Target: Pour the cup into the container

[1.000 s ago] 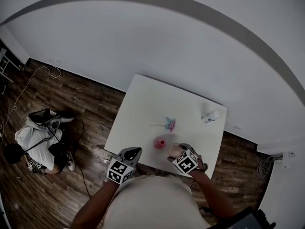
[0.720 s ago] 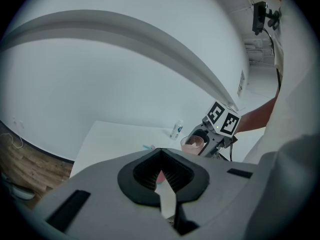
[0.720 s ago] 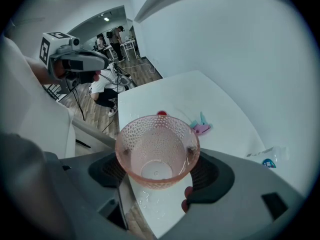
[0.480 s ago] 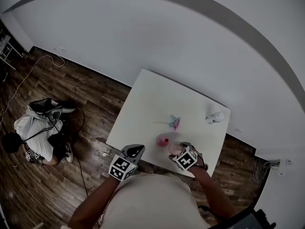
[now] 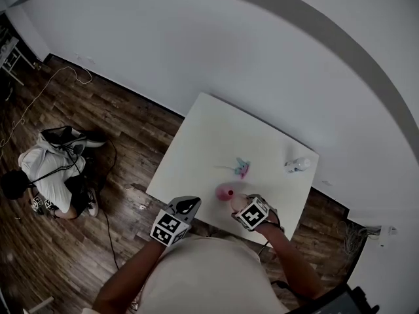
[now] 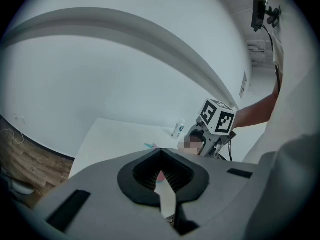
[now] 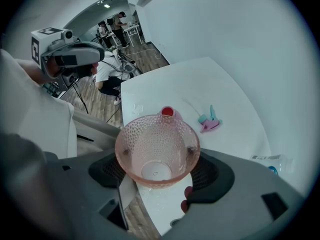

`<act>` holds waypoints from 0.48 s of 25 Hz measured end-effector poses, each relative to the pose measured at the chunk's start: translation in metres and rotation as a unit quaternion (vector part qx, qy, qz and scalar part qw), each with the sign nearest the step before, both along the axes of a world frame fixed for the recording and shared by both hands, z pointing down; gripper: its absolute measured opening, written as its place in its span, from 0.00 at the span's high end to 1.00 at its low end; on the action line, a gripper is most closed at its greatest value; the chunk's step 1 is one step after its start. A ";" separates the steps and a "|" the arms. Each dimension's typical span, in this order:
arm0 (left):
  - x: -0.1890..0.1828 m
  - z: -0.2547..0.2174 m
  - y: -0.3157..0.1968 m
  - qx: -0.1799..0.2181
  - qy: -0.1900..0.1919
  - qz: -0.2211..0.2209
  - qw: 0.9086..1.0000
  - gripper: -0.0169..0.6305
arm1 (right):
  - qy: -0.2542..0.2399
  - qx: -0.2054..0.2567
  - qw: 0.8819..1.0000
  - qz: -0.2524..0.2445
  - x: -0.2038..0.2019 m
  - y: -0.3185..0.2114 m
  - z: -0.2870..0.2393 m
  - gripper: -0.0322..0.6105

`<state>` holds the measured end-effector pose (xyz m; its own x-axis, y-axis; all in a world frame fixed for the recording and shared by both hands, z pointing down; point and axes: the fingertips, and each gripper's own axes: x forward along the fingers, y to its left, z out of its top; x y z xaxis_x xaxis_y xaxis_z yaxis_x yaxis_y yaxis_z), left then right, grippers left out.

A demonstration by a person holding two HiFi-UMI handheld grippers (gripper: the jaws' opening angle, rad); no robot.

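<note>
1. Two grippers are held low in front of the person. The right gripper (image 7: pixel 157 160) is clamped on the pink cup (image 7: pixel 156 134), with one dark jaw pressed on each side of it.
2. The cup is see-through and covered all over in little bumps. Its open mouth is turned up to the right gripper's camera, so the round bottom can be seen from inside.
3. The left gripper (image 6: pixel 161 159) has its jaws closed together at the tips, and nothing is held in them. It is held at the near edge of the table, to the left of the cup.
4. The cup is held over the near edge of the white table (image 5: pixel 216 133). The container (image 5: pixel 224 191) is small and pink, with a red hole on top. It is standing on the table just beyond the cup.
5. Farther along the table, a little pink and blue-green thing (image 5: pixel 242 168) is lying by itself. A small bottle (image 5: pixel 298 164) is seen near the far right corner, well apart from the cup.
6. A brown wood floor (image 5: pixel 85 136) is seen around the table, with thin cables (image 5: pixel 39 100) lying on it. A person (image 5: pixel 46 182) in a light top is down on the floor, far off to the left. A plain white wall (image 5: pixel 249 51) is seen behind the table.
</note>
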<state>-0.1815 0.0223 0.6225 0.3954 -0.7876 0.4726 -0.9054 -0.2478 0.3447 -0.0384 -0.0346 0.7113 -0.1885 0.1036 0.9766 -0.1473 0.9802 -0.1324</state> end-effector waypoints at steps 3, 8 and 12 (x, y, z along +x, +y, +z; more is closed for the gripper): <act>-0.003 0.001 0.002 0.000 0.001 -0.003 1.000 0.95 | 0.012 -0.006 1.000 -0.004 -0.002 0.001 0.003 0.36; -0.008 0.005 0.002 -0.003 0.003 -0.010 1.000 0.96 | 0.031 -0.017 0.999 -0.012 -0.002 -0.001 0.008 0.36; -0.013 0.006 0.003 -0.004 0.005 -0.015 1.000 0.96 | 0.046 -0.027 0.998 -0.018 -0.004 0.000 0.010 0.36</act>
<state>-0.1945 0.0256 0.6286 0.3769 -0.7956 0.4744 -0.9087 -0.2184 0.3558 -0.0423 -0.0348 0.7210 -0.0932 0.1620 0.9824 -0.1255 0.9769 -0.1730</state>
